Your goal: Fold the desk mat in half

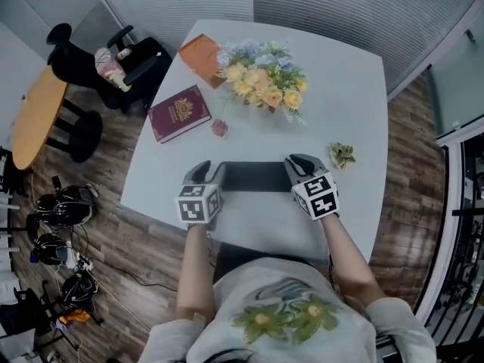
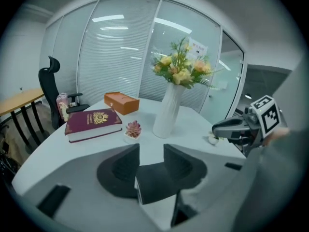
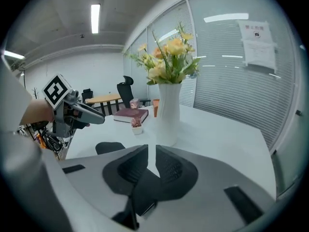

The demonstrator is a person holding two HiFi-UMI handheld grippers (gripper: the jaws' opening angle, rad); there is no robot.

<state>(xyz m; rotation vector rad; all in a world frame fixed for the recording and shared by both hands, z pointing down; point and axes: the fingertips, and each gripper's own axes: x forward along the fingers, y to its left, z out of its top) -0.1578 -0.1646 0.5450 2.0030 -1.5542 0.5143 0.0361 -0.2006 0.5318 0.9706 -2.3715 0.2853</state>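
The desk mat lies at the near side of the white table (image 1: 344, 104). Its pale face (image 1: 265, 221) is up, and a dark strip (image 1: 253, 177) of it stretches between my two grippers. My left gripper (image 1: 203, 171) has the strip's left end in its jaws. My right gripper (image 1: 299, 163) has the right end. In the left gripper view a dark mat corner (image 2: 157, 182) with a white edge sits between the jaws (image 2: 151, 151), raised off the table. In the right gripper view the mat (image 3: 145, 187) is pinched low between nearly closed jaws (image 3: 151, 153).
Beyond the mat stand a white vase of flowers (image 1: 261, 74), a maroon book (image 1: 179, 112), an orange box (image 1: 200, 55), a small pink potted plant (image 1: 220, 128) and a small ornament (image 1: 342, 154). A black office chair (image 1: 98, 63) and cables lie off the table's left.
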